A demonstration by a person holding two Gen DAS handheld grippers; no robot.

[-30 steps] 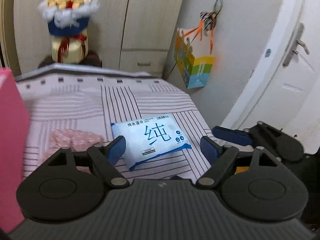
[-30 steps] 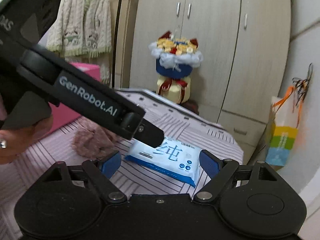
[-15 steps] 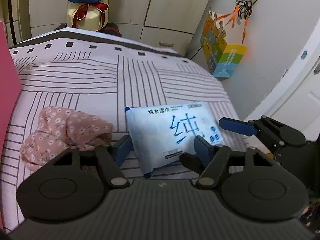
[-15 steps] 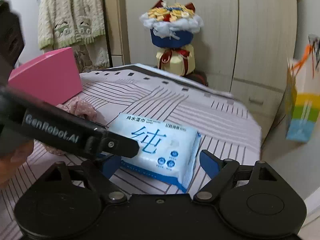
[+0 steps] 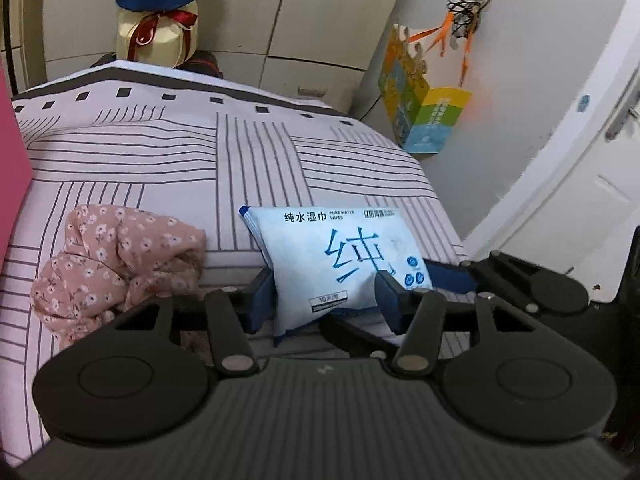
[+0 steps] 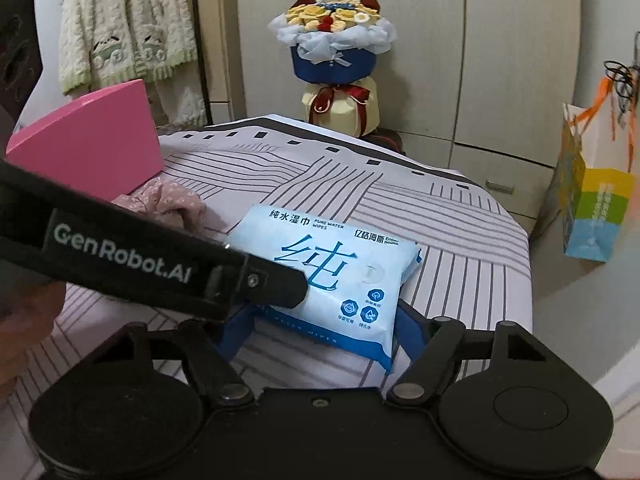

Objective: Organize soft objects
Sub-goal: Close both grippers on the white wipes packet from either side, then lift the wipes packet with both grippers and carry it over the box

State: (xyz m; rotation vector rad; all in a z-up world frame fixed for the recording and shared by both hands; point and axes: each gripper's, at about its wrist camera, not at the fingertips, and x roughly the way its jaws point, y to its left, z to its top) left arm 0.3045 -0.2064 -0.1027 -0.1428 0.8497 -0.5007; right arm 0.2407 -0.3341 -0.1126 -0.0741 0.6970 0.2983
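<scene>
Light-blue wipes pack (image 5: 340, 264), blue print, flat on striped bed (image 5: 160, 168). Left gripper (image 5: 326, 300) and right gripper (image 6: 320, 320) closing around it, contact unclear.

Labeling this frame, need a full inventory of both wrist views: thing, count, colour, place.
wipes pack: 1, light blue, on bed, near right edge
floral cloth: 1, pink, bunched, left of pack
bedsheet: 1, pale with dark stripes
pink box: 1, on bed's left
bouquet: 1, blue wrap, beyond the bed
cardigan: 1, cream-green, hanging
paper bag: 1, multicolour, hanging on wall
wardrobe: 1, beige
door: 1, white
left hand-held gripper: jaws just closing around pack
right hand-held gripper: jaws just closing, pack between
</scene>
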